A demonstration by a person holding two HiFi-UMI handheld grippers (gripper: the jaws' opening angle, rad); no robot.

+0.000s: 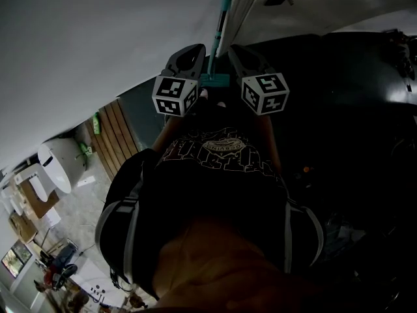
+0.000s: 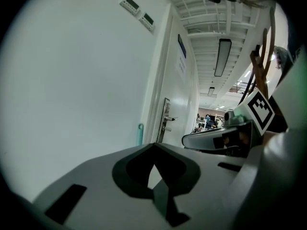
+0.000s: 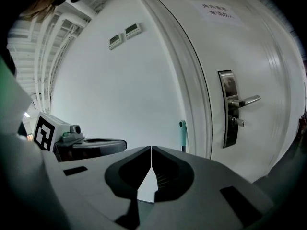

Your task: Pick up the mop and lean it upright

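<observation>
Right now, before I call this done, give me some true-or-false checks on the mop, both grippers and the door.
1. The mop stands upright by the door frame. True.
2. The left gripper is clamped on the mop's handle. False: its jaws are together with nothing between them, and the mop stands apart, ahead of it.
3. The right gripper has its jaws together and holds nothing. True.
4. The door has a round knob. False: it has a silver lever handle.
5. The mop's handle is red. False: it is teal.
</observation>
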